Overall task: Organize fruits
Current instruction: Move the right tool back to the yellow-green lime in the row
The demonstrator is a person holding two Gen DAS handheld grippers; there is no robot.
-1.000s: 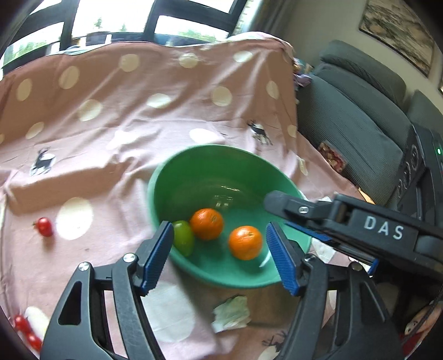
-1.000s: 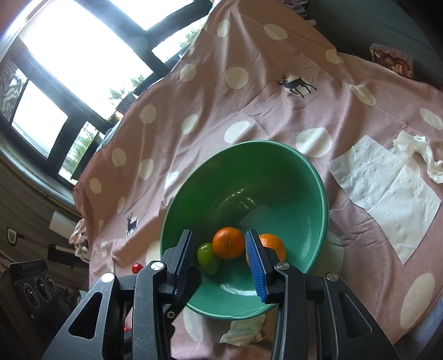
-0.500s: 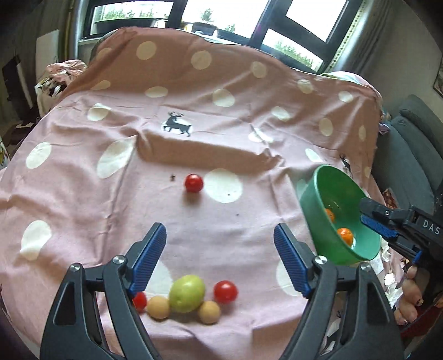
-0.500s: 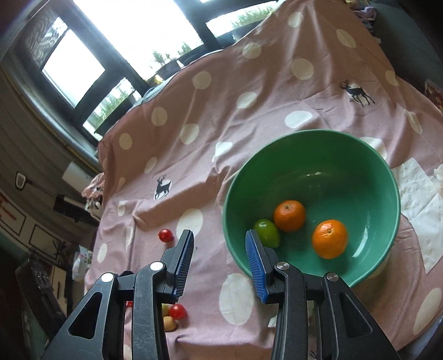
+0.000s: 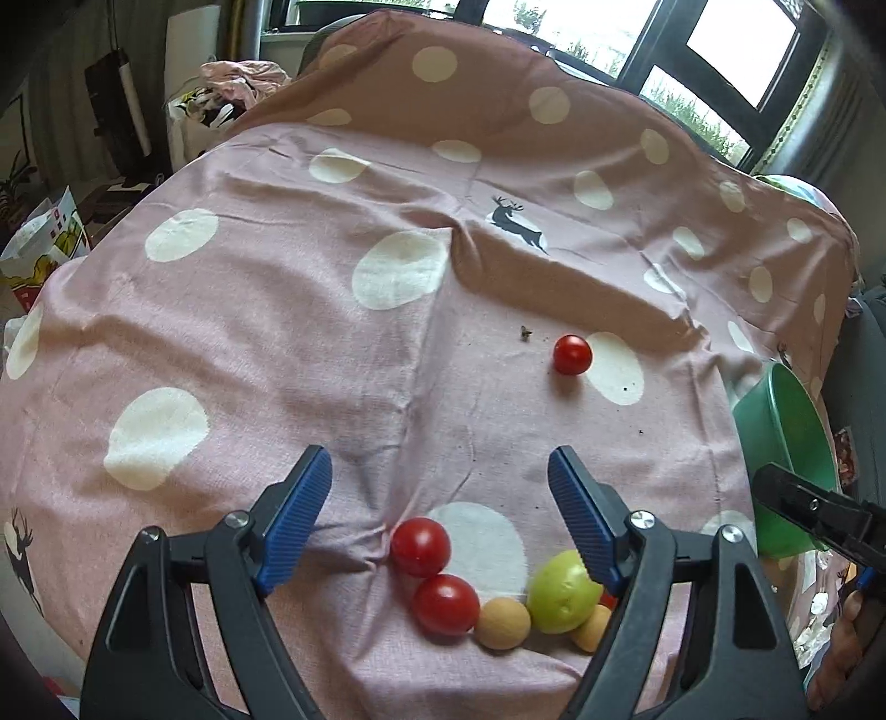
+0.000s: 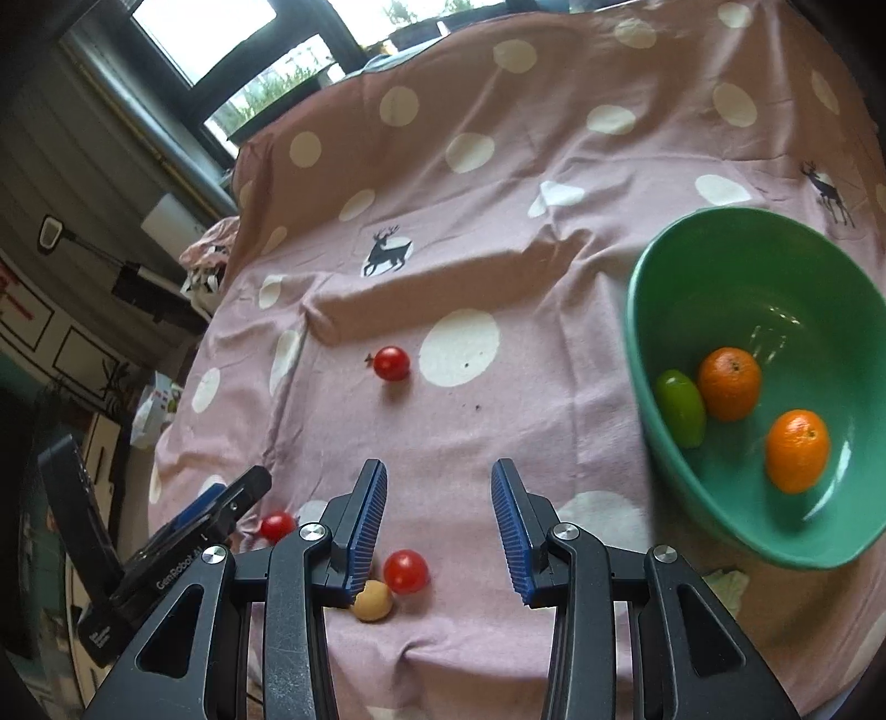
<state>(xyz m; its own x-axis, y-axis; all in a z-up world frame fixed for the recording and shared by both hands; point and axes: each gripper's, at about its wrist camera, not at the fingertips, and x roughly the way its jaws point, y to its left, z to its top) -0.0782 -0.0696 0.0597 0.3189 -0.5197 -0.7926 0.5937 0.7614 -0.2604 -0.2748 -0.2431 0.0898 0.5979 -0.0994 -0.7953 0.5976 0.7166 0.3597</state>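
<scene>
On the pink dotted cloth (image 5: 277, 321) lies a cluster of loose fruit: two red tomatoes (image 5: 420, 546) (image 5: 446, 603), two tan balls (image 5: 503, 623) and a green fruit (image 5: 562, 590). My left gripper (image 5: 440, 476) hangs open just above them, with nothing between its fingers. A lone tomato (image 5: 572, 354) lies farther off. The green bowl (image 6: 720, 266) at the right holds two oranges (image 6: 728, 383) (image 6: 797, 450) and a green fruit (image 6: 680, 407). My right gripper (image 6: 437, 476) hovers left of the bowl, jaws narrowly apart and empty, near a tomato (image 6: 406, 570) and a tan ball (image 6: 372, 601).
A crumpled tissue (image 6: 725, 584) lies by the bowl's near side. The cloth falls away at the table's edges, and bags and clutter (image 5: 44, 238) stand on the floor to the left. Windows (image 5: 720, 50) run along the back. The left gripper's body (image 6: 210, 520) shows beside the right one.
Both grippers have swung left from over the bowl to the loose fruit on the cloth. The left jaws have widened. The bowl now sits at the right of both views.
</scene>
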